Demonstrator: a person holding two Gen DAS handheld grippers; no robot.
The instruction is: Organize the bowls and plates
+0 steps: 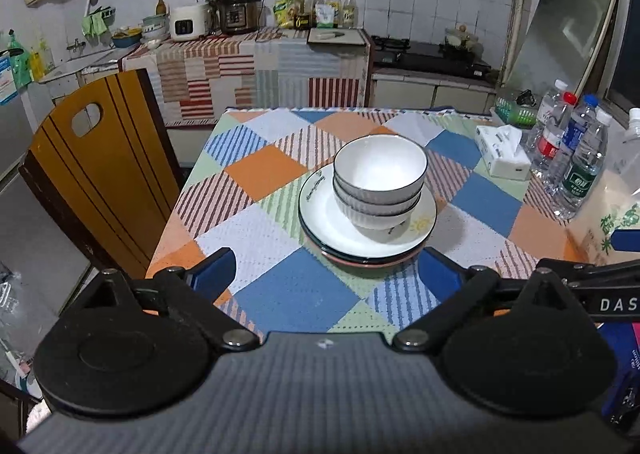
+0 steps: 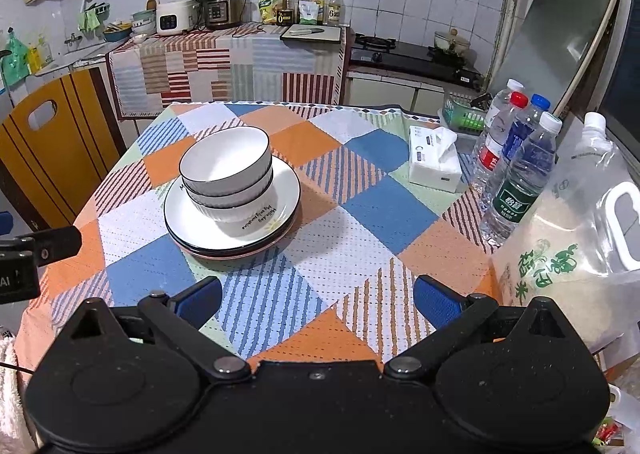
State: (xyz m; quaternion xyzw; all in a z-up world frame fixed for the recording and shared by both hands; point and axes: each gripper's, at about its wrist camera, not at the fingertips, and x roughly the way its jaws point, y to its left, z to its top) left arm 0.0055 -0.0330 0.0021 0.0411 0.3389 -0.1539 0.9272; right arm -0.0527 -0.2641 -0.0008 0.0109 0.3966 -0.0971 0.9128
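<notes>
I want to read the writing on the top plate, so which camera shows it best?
The right wrist view: the lettering on the top plate faces it, beside a sun drawing. The left wrist view shows the same plate, but the stacked bowls hide most of the text.

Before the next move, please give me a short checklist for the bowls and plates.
1. Left gripper open, nothing between the jaws: ok.
2. Right gripper open and empty: ok.
3. Bowls nested, sitting on the plates: ok.
4. Plates stacked flat on the table: ok.
5. Tissue box and bottles apart from the stack: ok.
6. Bowls centred on the plates: not ok, they sit off-centre.
</notes>
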